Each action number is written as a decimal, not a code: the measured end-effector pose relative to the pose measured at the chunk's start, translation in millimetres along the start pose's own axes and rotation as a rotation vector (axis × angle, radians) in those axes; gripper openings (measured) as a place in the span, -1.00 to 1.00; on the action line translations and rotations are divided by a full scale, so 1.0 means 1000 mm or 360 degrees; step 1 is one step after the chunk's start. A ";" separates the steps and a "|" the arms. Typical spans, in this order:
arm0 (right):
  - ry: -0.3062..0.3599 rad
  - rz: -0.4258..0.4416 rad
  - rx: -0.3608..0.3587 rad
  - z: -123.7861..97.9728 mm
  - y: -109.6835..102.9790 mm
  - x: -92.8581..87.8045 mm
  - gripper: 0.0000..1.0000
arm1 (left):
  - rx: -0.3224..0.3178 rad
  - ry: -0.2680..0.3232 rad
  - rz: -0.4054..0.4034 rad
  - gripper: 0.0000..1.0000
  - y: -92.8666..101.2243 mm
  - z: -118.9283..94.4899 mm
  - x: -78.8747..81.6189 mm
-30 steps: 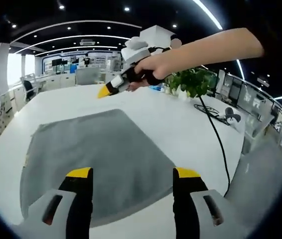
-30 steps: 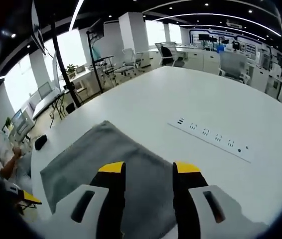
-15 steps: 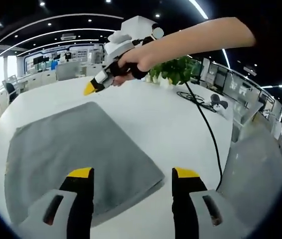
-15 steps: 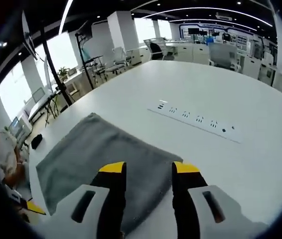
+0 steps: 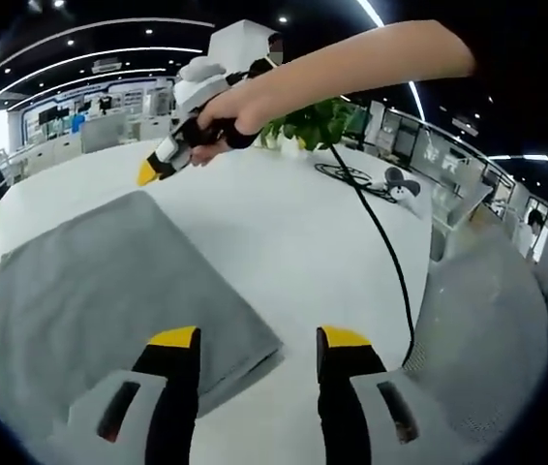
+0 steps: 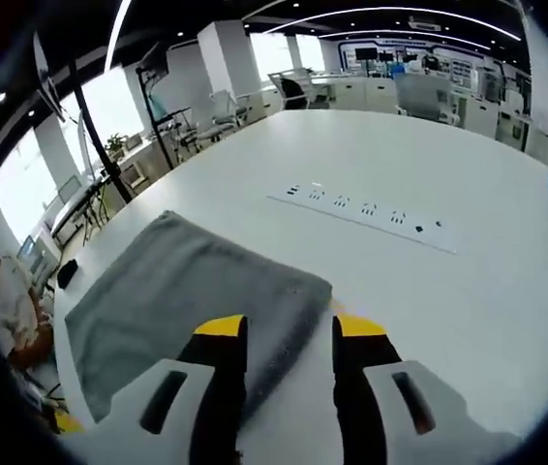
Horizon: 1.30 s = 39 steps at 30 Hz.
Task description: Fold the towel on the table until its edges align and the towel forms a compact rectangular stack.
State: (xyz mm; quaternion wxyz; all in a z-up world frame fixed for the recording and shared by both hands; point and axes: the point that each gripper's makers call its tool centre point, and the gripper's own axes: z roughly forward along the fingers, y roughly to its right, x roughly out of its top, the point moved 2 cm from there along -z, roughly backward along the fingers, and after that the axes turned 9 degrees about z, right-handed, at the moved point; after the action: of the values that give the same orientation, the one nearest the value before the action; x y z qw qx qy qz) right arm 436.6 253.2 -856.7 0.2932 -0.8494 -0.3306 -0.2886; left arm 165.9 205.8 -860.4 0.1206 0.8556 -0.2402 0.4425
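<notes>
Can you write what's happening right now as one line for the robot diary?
step: reaching for corners | towel: flat on table, unfolded | left gripper: open by near corner | right gripper: open over far corner

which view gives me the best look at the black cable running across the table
The left gripper view. The black cable runs there from near the potted plant across the white table toward the near edge, its whole length plain to follow. The right gripper view looks over the grey towel and a row of table sockets instead.
</notes>
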 end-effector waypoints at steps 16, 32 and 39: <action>-0.0005 0.0012 -0.0002 0.005 0.010 -0.015 -0.52 | -0.0089 -0.0062 0.0043 -0.49 0.018 0.013 -0.006; -0.0036 0.0043 0.0021 0.019 0.004 -0.018 -0.58 | -0.0152 -0.0170 0.0116 -0.53 0.021 0.031 -0.012; -0.0056 0.0029 0.0007 0.026 0.004 -0.020 -0.76 | -0.0093 -0.0171 0.0139 -0.56 0.015 0.029 -0.015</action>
State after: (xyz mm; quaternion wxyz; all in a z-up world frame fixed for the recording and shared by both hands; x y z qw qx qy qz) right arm 435.2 260.4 -889.1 0.2918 -0.8567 -0.3285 -0.2703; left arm 171.0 185.2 -889.5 0.1131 0.8629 -0.2962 0.3936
